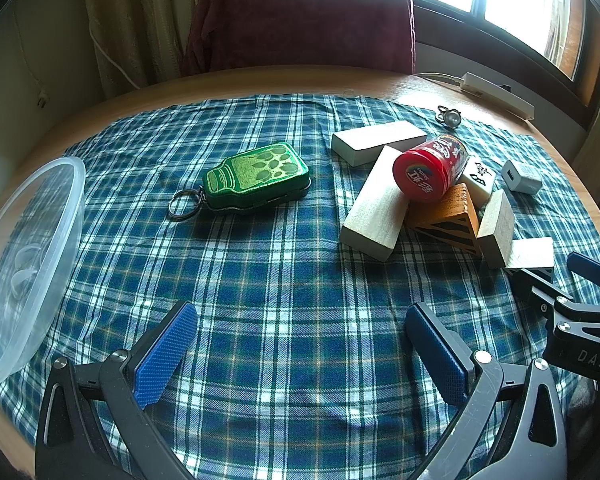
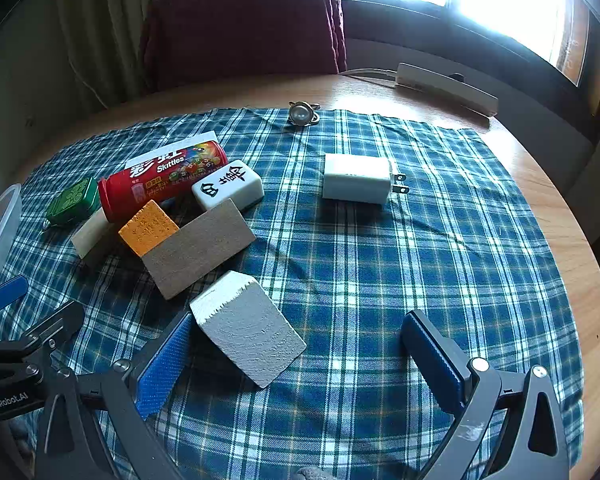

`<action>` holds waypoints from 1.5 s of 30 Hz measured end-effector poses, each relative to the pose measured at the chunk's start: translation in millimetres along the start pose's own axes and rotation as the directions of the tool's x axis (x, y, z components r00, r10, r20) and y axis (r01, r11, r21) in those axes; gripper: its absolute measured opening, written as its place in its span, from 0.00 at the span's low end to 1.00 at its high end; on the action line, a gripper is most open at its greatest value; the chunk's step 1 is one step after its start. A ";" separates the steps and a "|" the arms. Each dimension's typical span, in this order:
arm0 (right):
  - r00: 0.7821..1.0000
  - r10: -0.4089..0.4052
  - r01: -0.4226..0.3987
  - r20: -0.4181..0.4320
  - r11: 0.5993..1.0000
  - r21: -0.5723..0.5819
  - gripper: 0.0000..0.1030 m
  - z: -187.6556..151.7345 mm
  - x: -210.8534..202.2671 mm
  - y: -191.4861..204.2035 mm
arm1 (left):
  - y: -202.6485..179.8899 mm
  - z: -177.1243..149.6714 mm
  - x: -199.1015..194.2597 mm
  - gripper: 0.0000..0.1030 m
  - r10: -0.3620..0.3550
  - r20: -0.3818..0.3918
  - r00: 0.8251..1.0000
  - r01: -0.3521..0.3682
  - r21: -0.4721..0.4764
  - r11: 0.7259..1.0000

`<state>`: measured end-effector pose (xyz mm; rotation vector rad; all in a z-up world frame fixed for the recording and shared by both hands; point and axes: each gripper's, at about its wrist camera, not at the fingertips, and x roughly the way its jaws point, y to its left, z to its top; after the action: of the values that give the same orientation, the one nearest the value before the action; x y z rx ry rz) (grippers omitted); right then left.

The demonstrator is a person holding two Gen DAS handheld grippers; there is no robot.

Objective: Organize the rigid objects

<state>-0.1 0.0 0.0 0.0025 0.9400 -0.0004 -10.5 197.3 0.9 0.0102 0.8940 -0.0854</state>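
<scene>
The pale wooden block point(image 2: 249, 328) lies tilted between the right gripper point(image 2: 296, 354) fingers, touching the left pad, well short of the other. It looks light, stiff and rough, best pinched across its flat sides. Beyond the fingers a red tube point(image 2: 162, 178) reads "Skittles". Both the right and the left gripper point(image 1: 296, 350) stand apart, empty; its frame reads "GenRobot.AI".

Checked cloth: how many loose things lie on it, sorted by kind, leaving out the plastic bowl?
Plain wooden blocks: 4
Orange wedge block: 1
Skittles tube: 1
Mahjong tile: 1
White charger: 1
Green tin keychain: 1
Ring: 1
Total: 10
</scene>
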 end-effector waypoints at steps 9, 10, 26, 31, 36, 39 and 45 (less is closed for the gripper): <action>1.000 0.000 0.000 0.000 1.000 0.000 1.00 0.0 0.0 0.0 | 0.2 -0.5 -0.3 1.00 0.000 0.000 1.000 0.000 -0.001 1.000; 1.000 0.000 0.000 0.000 1.000 0.000 1.00 0.0 0.0 0.0 | 0.1 -0.4 -0.3 1.00 0.000 -0.001 1.000 0.000 -0.001 1.000; 1.000 0.000 0.000 0.000 1.000 -0.001 1.00 0.0 0.0 0.1 | -5.7 7.0 3.4 1.00 0.006 -0.063 0.998 -0.006 0.000 1.000; 1.000 0.006 -0.006 -0.002 1.000 -0.005 1.00 0.0 -0.1 0.4 | -4.3 6.9 2.6 1.00 0.009 -0.067 0.998 -0.009 -0.003 1.000; 0.999 0.042 -0.042 -0.003 0.999 0.014 1.00 -2.2 -5.9 -5.2 | -6.0 5.5 2.2 1.00 -0.009 -0.063 0.998 0.009 0.002 1.000; 0.996 0.088 -0.088 0.003 0.996 0.034 1.00 -1.9 -10.7 -9.1 | 4.3 5.3 -0.7 1.00 -0.045 -0.053 0.998 0.043 -0.036 0.998; 0.990 0.134 -0.135 0.032 0.991 0.022 1.00 -4.0 -23.6 -2.5 | 20.8 18.1 -15.1 1.00 -0.003 0.000 1.000 0.003 -0.080 0.997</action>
<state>-17.2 -2.5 16.7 0.0879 0.9074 0.1128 -4.2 218.2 23.4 -0.0659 0.8969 -0.0525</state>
